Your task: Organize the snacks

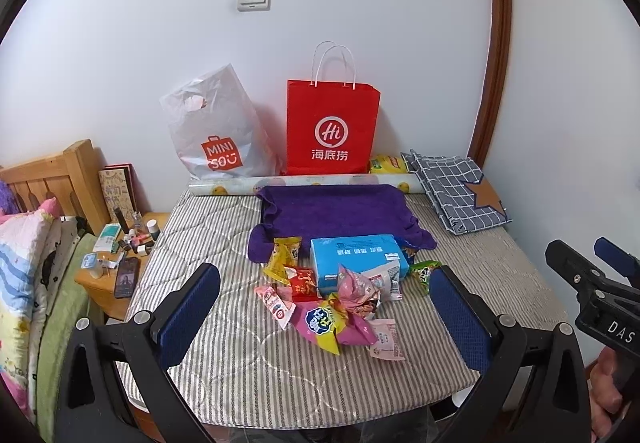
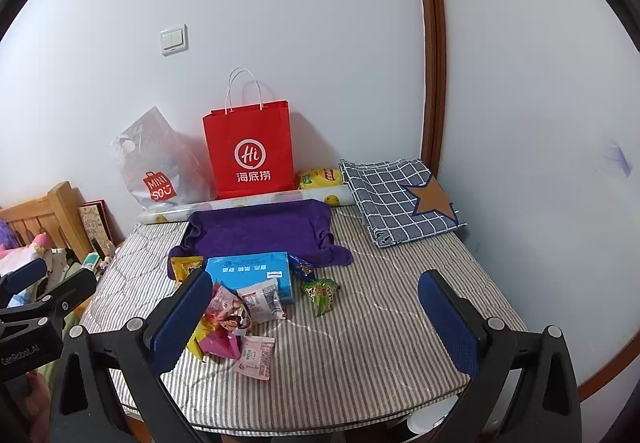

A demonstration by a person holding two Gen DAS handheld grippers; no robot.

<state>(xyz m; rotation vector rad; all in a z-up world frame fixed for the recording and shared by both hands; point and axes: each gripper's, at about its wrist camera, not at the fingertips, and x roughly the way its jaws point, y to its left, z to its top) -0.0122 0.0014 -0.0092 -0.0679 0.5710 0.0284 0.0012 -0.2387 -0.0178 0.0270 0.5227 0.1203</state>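
With both my left gripper [image 1: 326,307] and right gripper [image 2: 316,319] spread wide and empty above the striped mattress [image 1: 224,375], I judge the heaped snack packets [image 1: 336,307] light, crinkly and slippery, best pinched by a sealed edge.

Printed names on the bags and grippers

The white plastic bag [image 1: 218,129] reads "MINISO"; the red paper bag [image 1: 332,127] shows "Hi" above "海底捞". The right gripper [image 1: 600,283] body bears "DAS"; the left gripper [image 2: 36,295] body reads "GenRobot.AI".
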